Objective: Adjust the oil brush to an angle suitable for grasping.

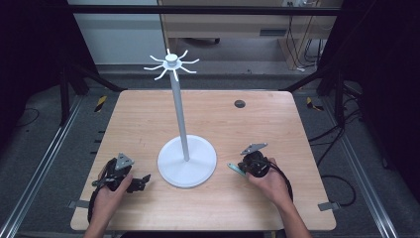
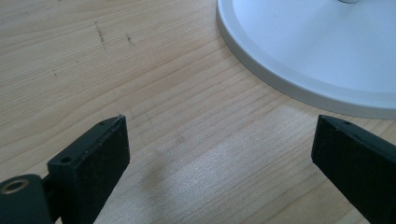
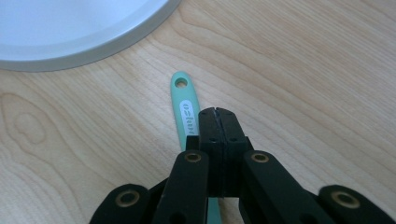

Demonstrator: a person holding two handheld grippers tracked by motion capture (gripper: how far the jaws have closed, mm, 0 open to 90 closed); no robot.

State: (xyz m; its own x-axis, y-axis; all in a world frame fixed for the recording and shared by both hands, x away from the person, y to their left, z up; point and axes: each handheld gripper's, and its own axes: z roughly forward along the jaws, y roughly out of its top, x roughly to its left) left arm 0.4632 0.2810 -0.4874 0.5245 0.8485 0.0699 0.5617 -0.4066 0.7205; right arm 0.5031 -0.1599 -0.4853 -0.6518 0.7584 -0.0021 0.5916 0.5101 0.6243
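A teal handle with a hole at its end and a white label lies flat on the wooden table, right of the white stand's round base. My right gripper is low over it, jaws closed edge to edge. The handle runs under them and reappears behind the tips, so I cannot tell whether they pinch it. In the high view the teal handle pokes out left of the right gripper. My left gripper is open with bare wood between its jaws, beside the base. In the high view the left gripper rests left of the stand.
The white stand has a tall pole topped by a ring of curved hooks. A dark round grommet sits in the table's far right part. Black frame posts and cables stand beyond the table's edges.
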